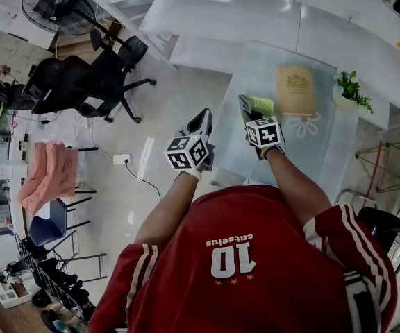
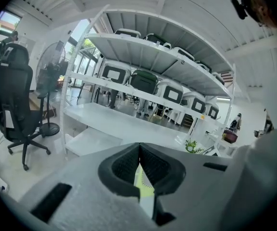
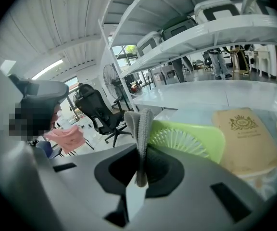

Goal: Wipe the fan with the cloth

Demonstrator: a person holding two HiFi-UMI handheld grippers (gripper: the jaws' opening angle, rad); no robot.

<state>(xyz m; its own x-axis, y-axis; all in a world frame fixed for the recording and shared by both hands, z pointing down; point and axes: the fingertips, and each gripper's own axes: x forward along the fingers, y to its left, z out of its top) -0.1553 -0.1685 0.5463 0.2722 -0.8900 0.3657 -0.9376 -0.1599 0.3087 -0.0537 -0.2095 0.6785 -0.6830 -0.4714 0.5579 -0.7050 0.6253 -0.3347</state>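
Our right gripper [image 3: 141, 163] has its jaws pressed together on a folded grey knitted cloth [image 3: 139, 123], which stands up out of the grip, with a short end hanging below the pads. Just beyond the cloth and a little to the gripper's right lies the small lime-green plastic fan [image 3: 189, 139], its slatted grille facing up. We cannot tell whether the cloth touches it. Further right of the fan lies a flat tan book with a gold crest [image 3: 246, 137].

From the head view, the right gripper [image 1: 244, 105] hangs over the near edge of the pale glass table [image 1: 325, 155], with the fan [image 1: 262, 105] just ahead of its tips and the book [image 1: 296, 89] beyond. A small green plant in a white pot [image 1: 349, 89] stands well off to the right.

Our left gripper [image 1: 203, 121] hovers beside the right one, off the table's left edge. Its jaws [image 2: 139, 153] meet with nothing between them.
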